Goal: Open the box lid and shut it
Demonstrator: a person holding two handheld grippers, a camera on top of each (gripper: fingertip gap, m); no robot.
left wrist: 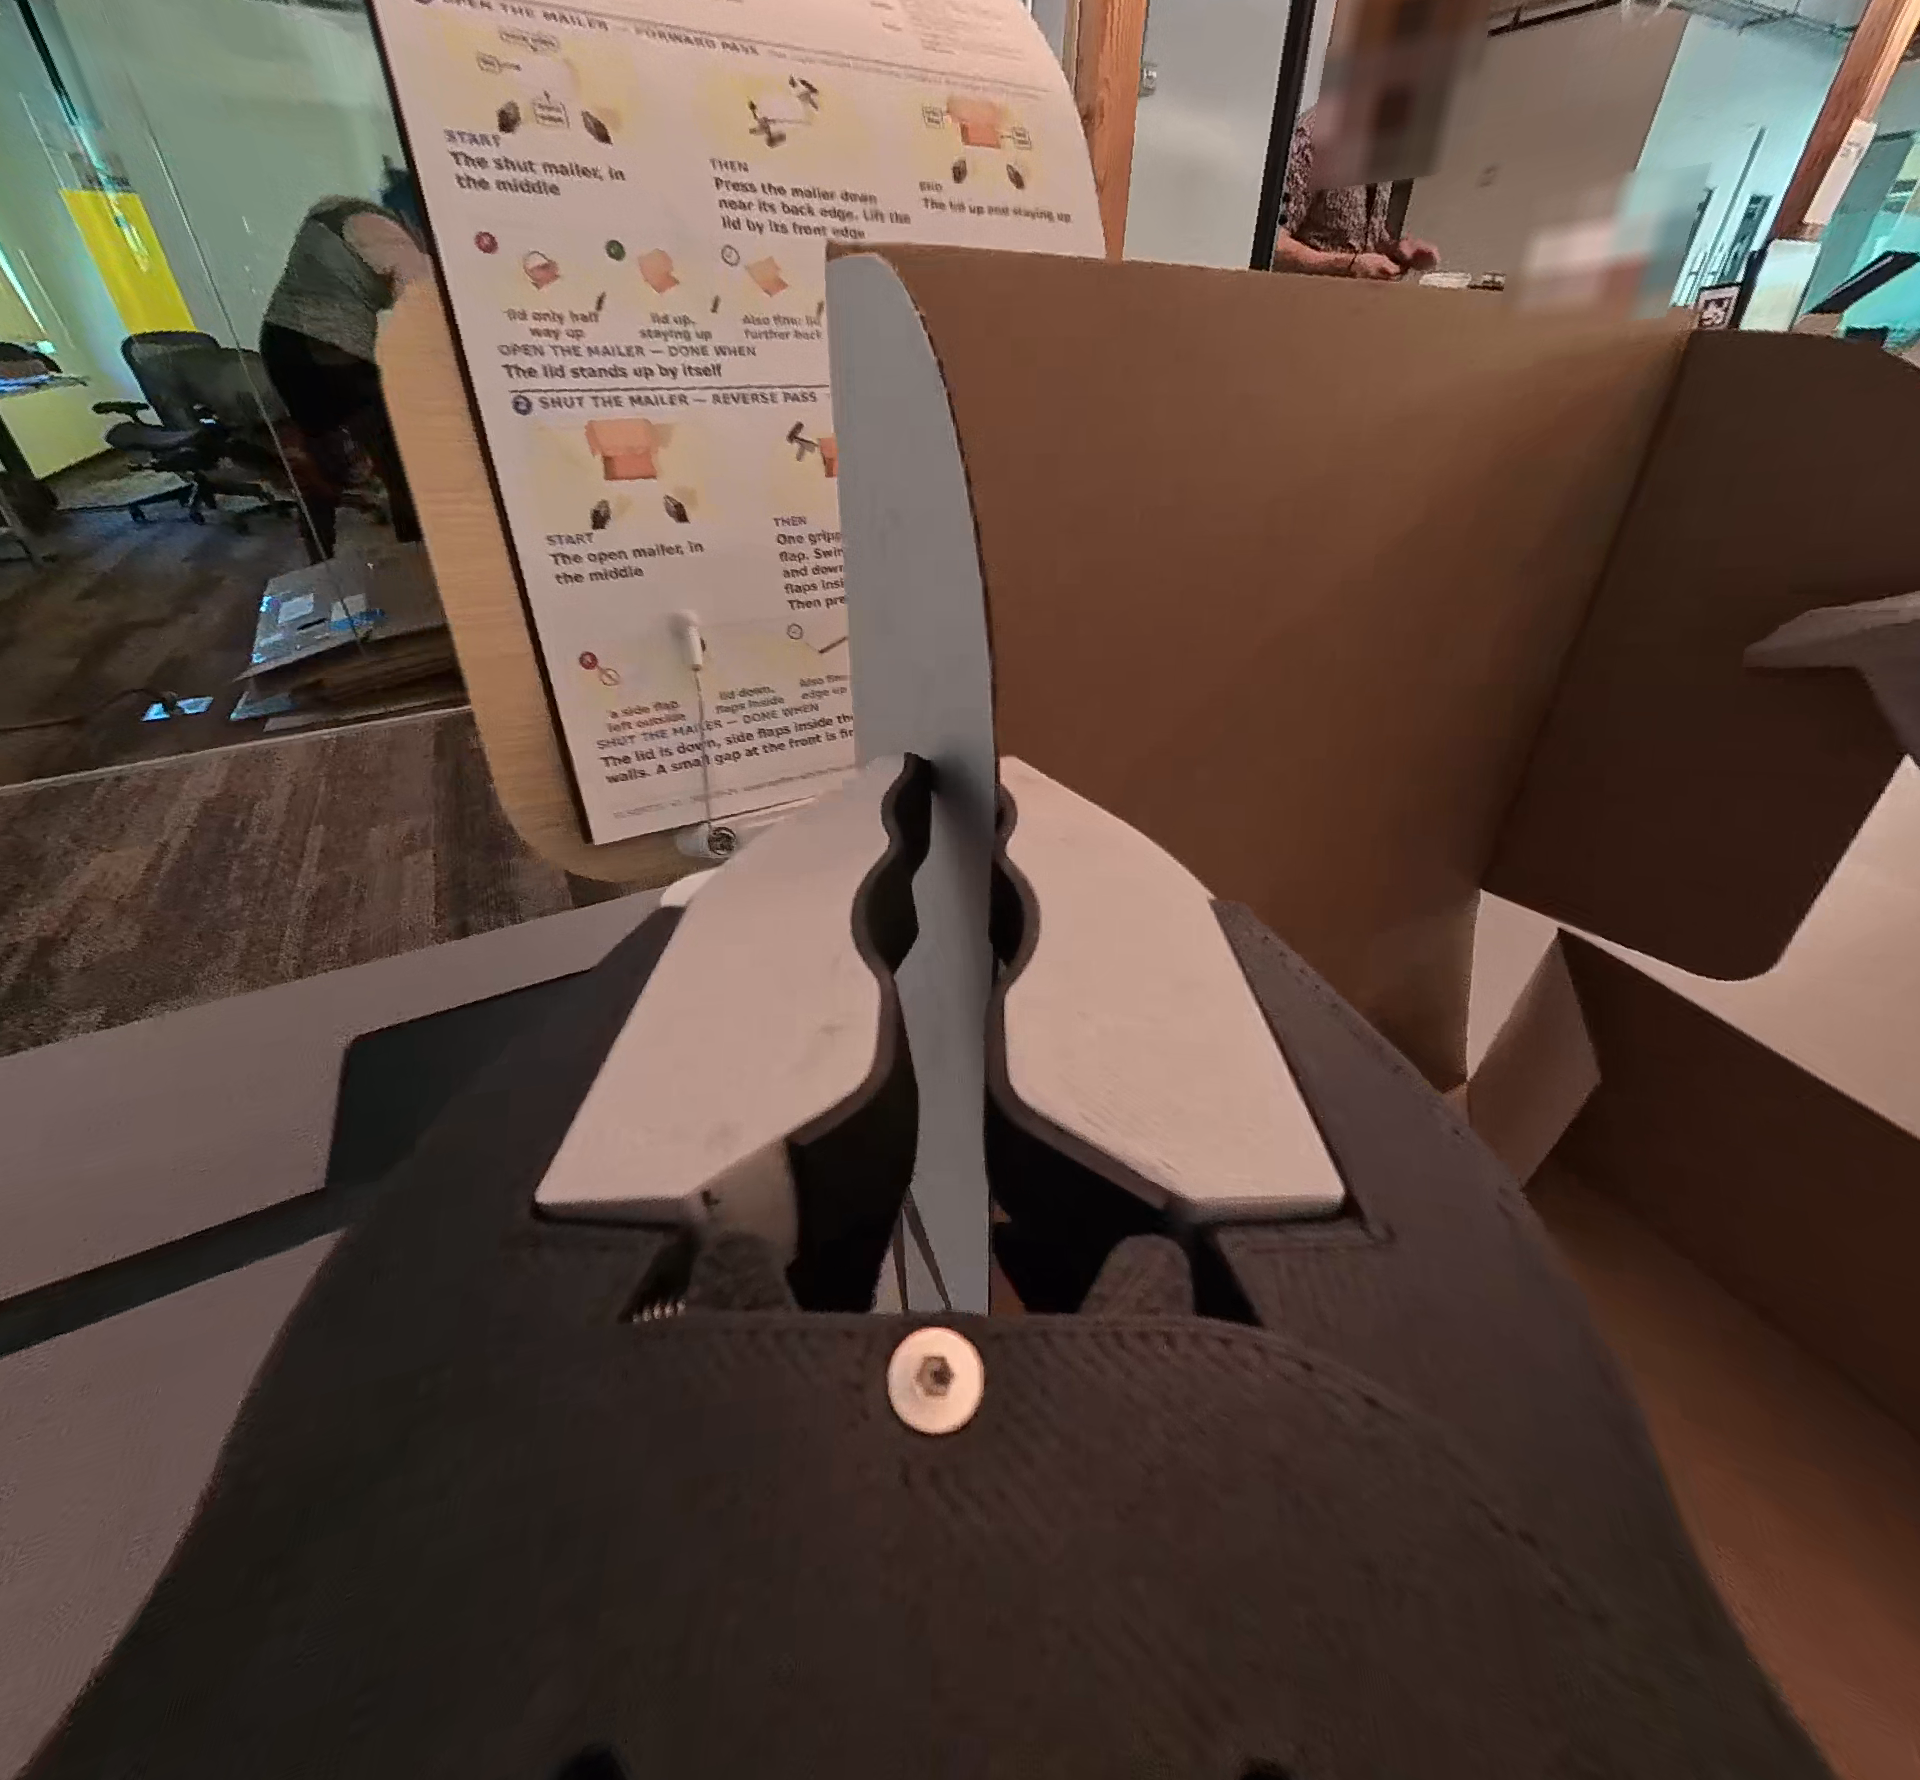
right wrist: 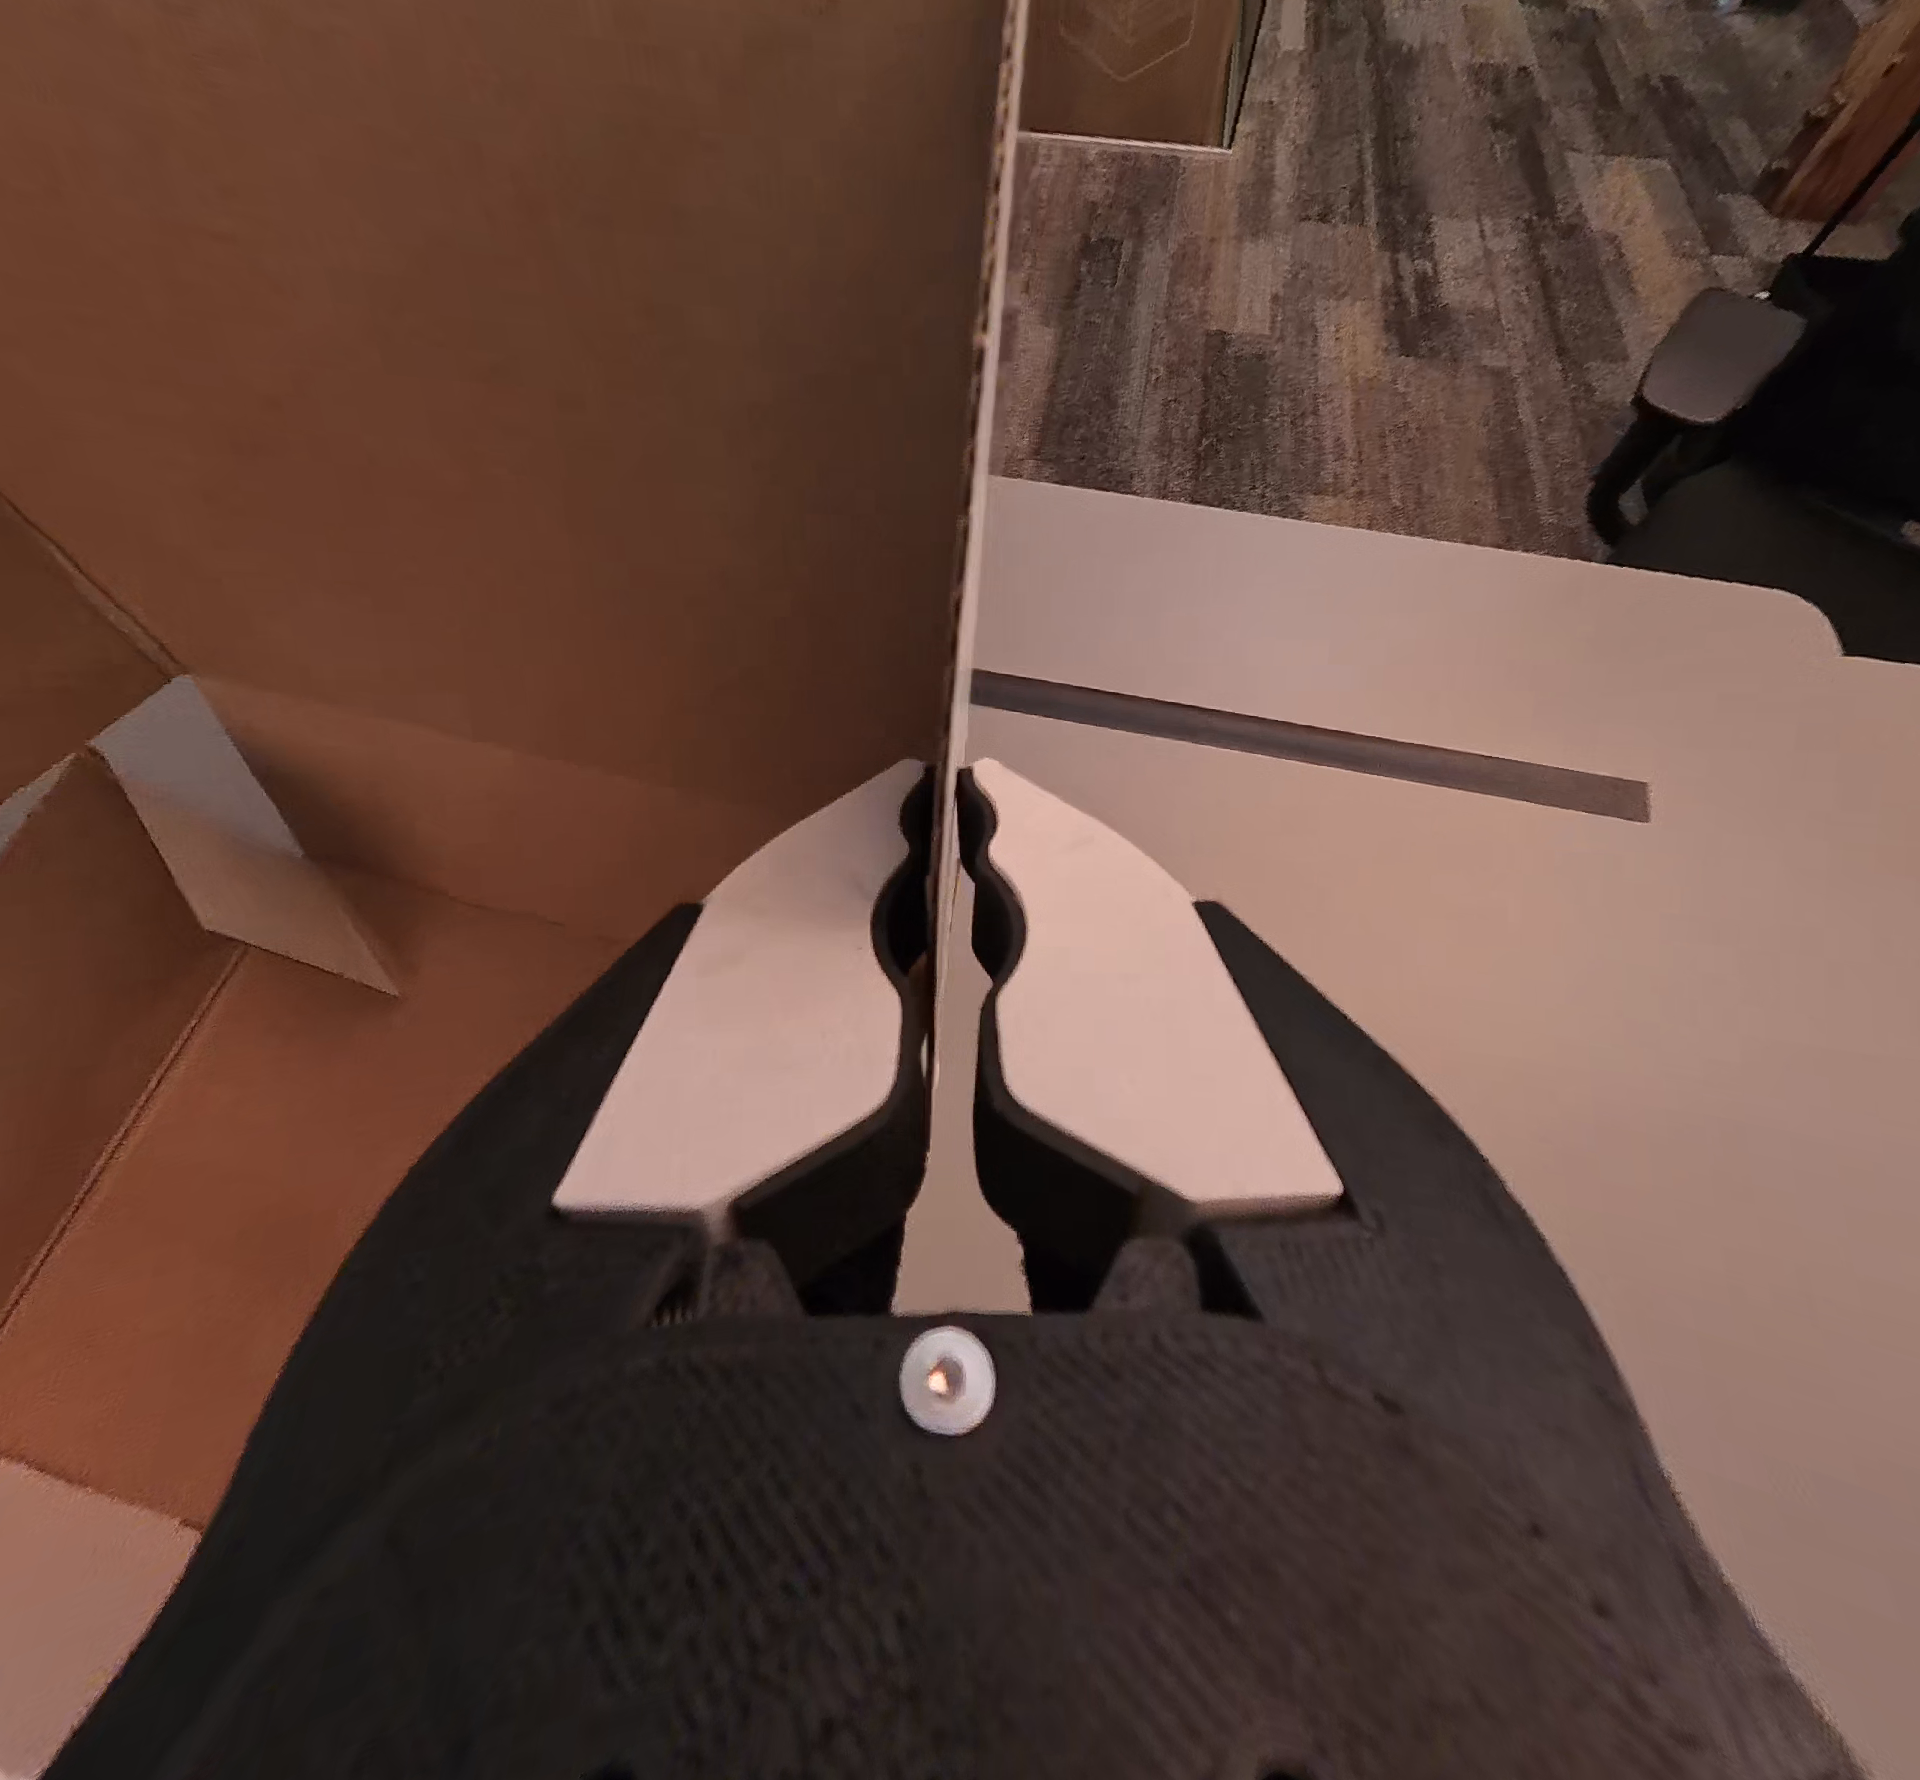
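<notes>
Left claw point(left wrist: 951, 785) and right claw point(right wrist: 948, 780) each clenched on lid point(left wrist: 1299, 587) side flaps; light, bendy cardboard, best gripped near folds.

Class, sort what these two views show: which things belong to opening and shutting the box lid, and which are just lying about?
Part of the job:
- brown cardboard box with upright lid
- left side flap, clamped in left gripper
- right side flap, clamped in right gripper

Lying about:
- printed instruction sheet
- black office chair
- flattened cardboard on the floor

Box lid point(right wrist: 520, 276) top cut off
</notes>
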